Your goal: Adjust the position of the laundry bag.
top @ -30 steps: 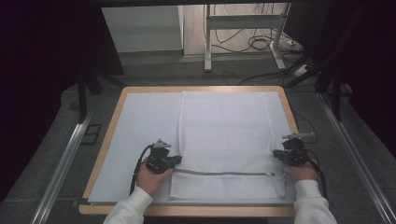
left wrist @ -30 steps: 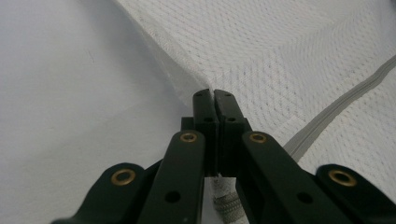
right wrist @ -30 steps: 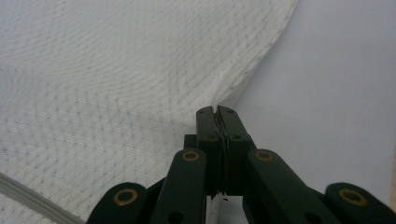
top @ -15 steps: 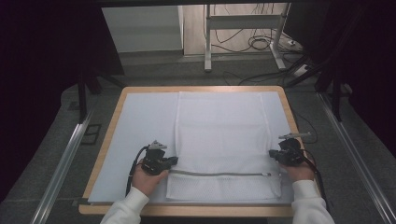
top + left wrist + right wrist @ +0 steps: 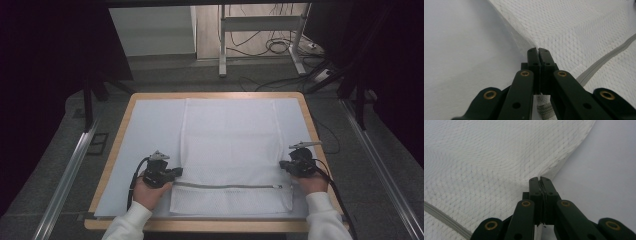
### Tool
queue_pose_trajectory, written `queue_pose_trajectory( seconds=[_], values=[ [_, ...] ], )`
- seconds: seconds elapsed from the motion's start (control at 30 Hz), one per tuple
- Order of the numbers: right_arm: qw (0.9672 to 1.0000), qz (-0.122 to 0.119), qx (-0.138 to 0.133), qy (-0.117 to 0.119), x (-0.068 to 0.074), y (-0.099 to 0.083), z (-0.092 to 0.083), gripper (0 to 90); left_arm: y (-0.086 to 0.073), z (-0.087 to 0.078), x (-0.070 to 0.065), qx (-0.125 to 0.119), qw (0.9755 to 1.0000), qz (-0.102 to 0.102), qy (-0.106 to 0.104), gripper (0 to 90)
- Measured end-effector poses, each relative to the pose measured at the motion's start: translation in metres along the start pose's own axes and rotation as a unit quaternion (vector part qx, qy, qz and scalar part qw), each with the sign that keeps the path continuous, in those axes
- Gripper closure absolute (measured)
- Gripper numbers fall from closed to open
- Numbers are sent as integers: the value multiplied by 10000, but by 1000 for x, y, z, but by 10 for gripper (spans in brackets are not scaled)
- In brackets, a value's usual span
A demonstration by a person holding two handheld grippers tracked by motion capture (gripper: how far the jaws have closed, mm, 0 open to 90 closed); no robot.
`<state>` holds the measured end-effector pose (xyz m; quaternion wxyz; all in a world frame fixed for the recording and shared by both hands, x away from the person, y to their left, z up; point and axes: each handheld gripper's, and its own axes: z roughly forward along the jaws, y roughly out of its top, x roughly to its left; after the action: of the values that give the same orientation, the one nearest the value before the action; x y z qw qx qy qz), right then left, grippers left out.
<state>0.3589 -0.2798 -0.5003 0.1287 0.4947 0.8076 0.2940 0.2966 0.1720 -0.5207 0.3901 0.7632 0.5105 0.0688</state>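
A white mesh bag [image 5: 230,150] lies flat on the pale sheet [image 5: 150,130] that covers the wooden table [image 5: 125,117]; it reaches from the far edge of the sheet down to near the front edge, approx. in the middle between left and right. A grey zipper [image 5: 225,186] runs across the bag near its front end, from the left edge to the right edge. The left gripper [image 5: 176,172], held by the person's left hand [image 5: 147,190], is at the bag's left edge, just above the zipper's left end. In the left gripper view the left gripper [image 5: 538,51] has its two black jaws pressed together on the edge of the mesh bag [image 5: 579,27], which rises into a small ridge at the tips; the zipper [image 5: 604,58] goes away to the right, and the sheet [image 5: 461,50] is at the left. The right gripper [image 5: 283,166], held by the right hand [image 5: 312,182], is at the bag's right edge, also just above the zipper line. In the right gripper view the right gripper [image 5: 539,179] has jaws closed w/ a thin layer of mesh between them; the mesh bag [image 5: 494,157] lifts a little at the pinch, the zipper [image 5: 446,218] shows at bottom left, and the sheet [image 5: 604,170] is at the right. Both white sleeves [image 5: 125,225] come in from the front edge.
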Motion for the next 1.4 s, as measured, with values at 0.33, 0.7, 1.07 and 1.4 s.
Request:
queue_pose_trajectory(
  seconds=[0.33, 0.7, 1.07, 1.4],
  values=[
    [10000, -98, -3, -12, 11, 5, 7, 876, -5, -6, 11, 18, 9999, -114, 31, 897],
    [9996, -282, 12, -1, 23, 7, 12, 877, -9, -15, 23, -39, 9997, -219, 112, 897],
    [9995, -274, -46, 147, 32, 9, 17, 876, -15, -23, 34, -52, 9993, -332, 166, 896],
    [9989, -455, -29, 131, 43, 12, 23, 876, -17, -25, 41, -18, 9990, -386, 239, 896]
  ],
)
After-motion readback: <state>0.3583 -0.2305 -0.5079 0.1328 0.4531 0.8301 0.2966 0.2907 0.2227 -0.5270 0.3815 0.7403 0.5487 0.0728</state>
